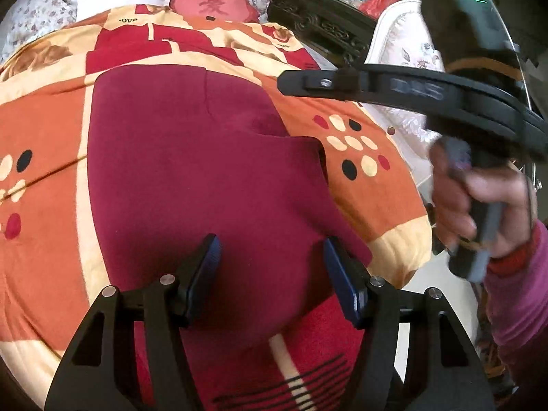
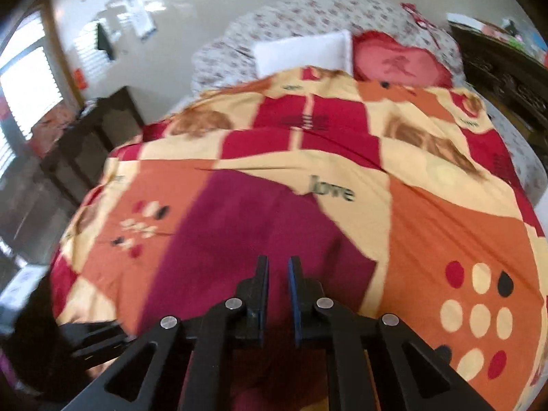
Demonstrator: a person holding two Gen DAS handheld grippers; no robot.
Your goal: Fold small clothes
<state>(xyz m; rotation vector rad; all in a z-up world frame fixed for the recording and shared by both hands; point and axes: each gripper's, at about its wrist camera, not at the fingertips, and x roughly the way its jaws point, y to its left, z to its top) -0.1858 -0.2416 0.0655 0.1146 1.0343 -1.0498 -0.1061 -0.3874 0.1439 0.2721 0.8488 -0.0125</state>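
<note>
Looking down both claws at the bed: we see the maroon garment [image 1: 191, 178] lying flat on the patterned blanket [image 1: 370, 185], near the foot edge, with a folded flap along its right side.

Left claw [image 1: 270, 267]: jaws spread about halfway, nothing pinched. Both blue pads [image 1: 337, 274] sit over the garment's near part; we can't tell if the tips touch the cloth. It points steeply down at the bed.

Right claw [image 2: 278, 282]: clenched, only a thin gap between the pads, and no cloth visible between them. It hangs over the garment's near edge, also pitched down. That view is motion-blurred, so contact with the fabric is unclear.

From the left wrist view we see the right claw's body up at the right, above the blanket's edge, with the person's right hand [image 1: 472, 202] wrapped around its handle and a pink sleeve [image 1: 517, 281] behind it.

Farther back on the bed: a white pillow [image 2: 304, 51] and a red heart cushion [image 2: 400, 61] by the floral headboard [image 2: 308, 13]. Dark carved furniture [image 1: 318, 24] stands beside the bed.
</note>
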